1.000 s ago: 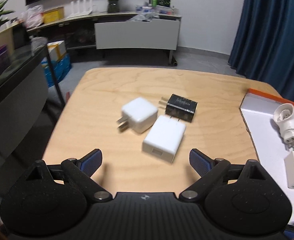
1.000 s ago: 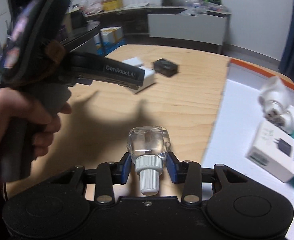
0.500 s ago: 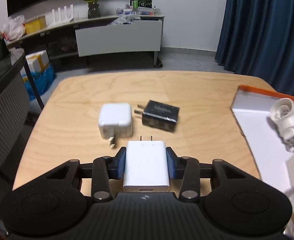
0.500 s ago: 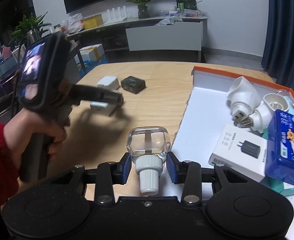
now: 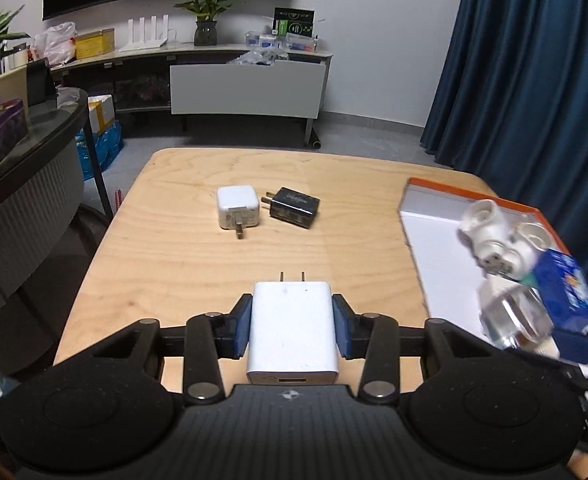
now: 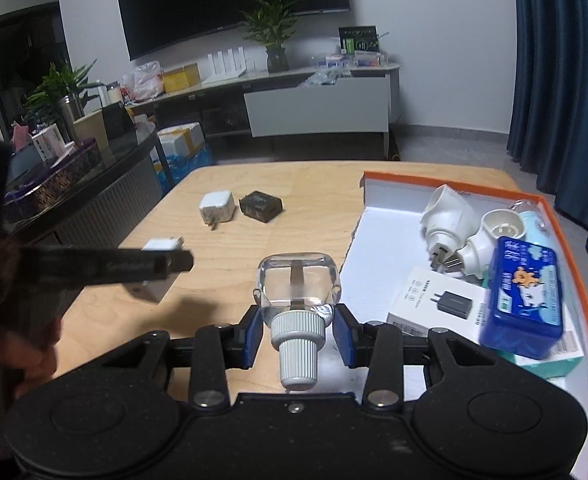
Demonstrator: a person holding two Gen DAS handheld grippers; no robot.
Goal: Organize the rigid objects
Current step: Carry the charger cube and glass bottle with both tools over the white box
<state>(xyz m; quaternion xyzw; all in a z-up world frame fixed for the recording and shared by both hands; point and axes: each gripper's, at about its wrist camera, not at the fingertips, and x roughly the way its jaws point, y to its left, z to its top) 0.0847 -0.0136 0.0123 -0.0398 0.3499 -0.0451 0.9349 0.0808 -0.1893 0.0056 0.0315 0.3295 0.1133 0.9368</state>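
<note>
Left wrist view: a flat white charger (image 5: 293,330) is clamped between the pads of the left gripper (image 5: 293,330), prongs pointing far, lifted off the wooden table (image 5: 198,264). To its right, the orange-rimmed tray (image 5: 434,240) is seen, so a rightward carry is judged next. Nearer that tray, a clear bottle (image 6: 297,288) is gripped at its neck by the right gripper (image 6: 297,338). Farther off, a small white plug (image 5: 237,211) and a black adapter (image 5: 295,213) are left on the table.

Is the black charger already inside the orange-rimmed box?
No, the black charger lies on the wooden table, beside the small white charger.
</note>
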